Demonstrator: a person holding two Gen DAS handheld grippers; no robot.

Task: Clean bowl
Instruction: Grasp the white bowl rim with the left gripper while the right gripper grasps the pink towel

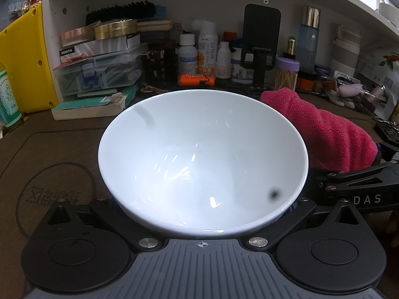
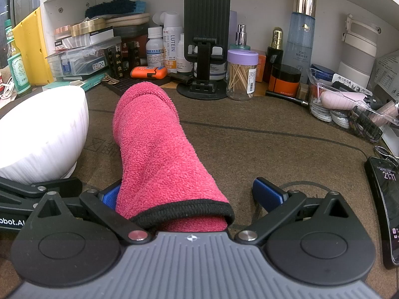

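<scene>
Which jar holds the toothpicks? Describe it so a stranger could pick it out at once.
Look into the white shelf recess behind the brown desk mat and find the tall black phone stand near its middle. Just right of the stand's base is a clear toothpick jar. It alone has a lilac lid and shows pale wooden sticks inside.

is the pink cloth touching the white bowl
Cannot tell. In the right wrist view brown mat shows between the pink cloth and white bowl, but the left wrist view has the bowl's rim overlapping the cloth.
</scene>
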